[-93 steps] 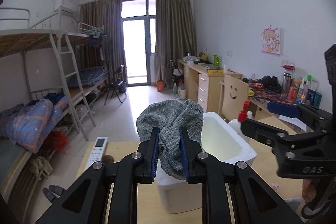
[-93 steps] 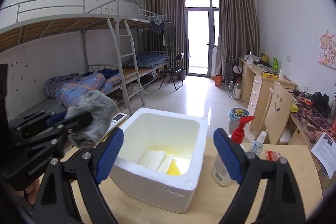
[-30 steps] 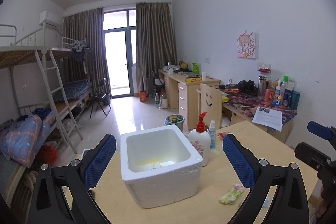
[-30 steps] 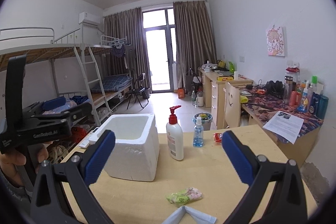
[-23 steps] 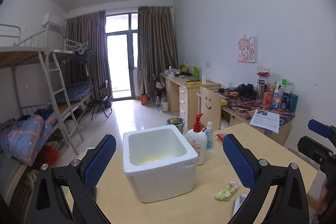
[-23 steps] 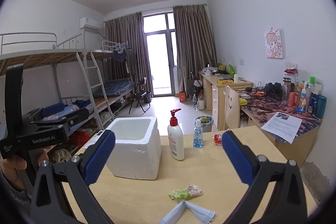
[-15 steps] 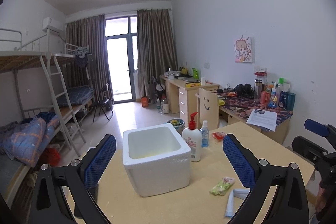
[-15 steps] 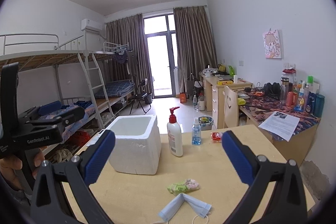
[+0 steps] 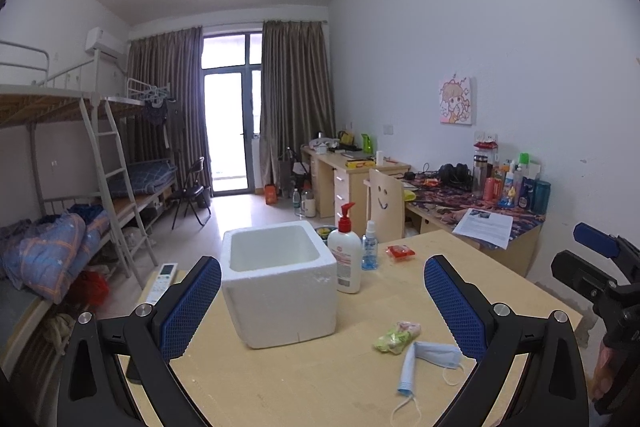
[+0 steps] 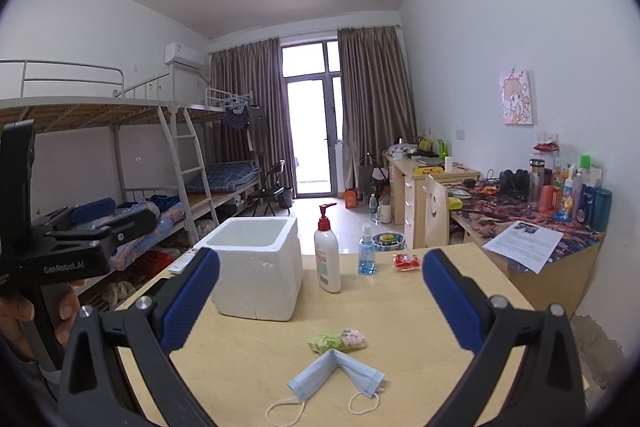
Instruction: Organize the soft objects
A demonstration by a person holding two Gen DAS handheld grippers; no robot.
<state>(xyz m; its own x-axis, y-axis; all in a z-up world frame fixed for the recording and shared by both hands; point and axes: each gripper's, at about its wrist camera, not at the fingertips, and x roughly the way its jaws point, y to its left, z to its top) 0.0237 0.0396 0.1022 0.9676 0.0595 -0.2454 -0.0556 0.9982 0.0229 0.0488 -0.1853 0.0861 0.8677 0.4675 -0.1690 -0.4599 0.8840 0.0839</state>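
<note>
A white foam box point(image 9: 278, 279) stands open on the wooden table point(image 9: 320, 379); it also shows in the right wrist view point(image 10: 256, 267). A folded blue face mask point(image 10: 336, 373) lies on the table in front of it, also seen in the left wrist view point(image 9: 424, 363). A small green and pink soft packet point(image 10: 338, 339) lies just beyond the mask, also in the left wrist view point(image 9: 398, 336). My left gripper point(image 9: 322, 303) is open and empty above the table's near side. My right gripper point(image 10: 320, 299) is open and empty, held back from the mask.
A white pump bottle point(image 10: 327, 255), a small blue spray bottle point(image 10: 366, 255) and a red packet point(image 10: 407, 261) stand behind the box. A remote point(image 9: 162, 277) lies at the table's far left. A cluttered desk point(image 10: 532, 223) is on the right, bunk beds point(image 10: 100, 155) on the left.
The left gripper has let go of the grey knit cloth it held over the box and is now open. Both grippers have pulled back, bringing the mask and packet into view.
</note>
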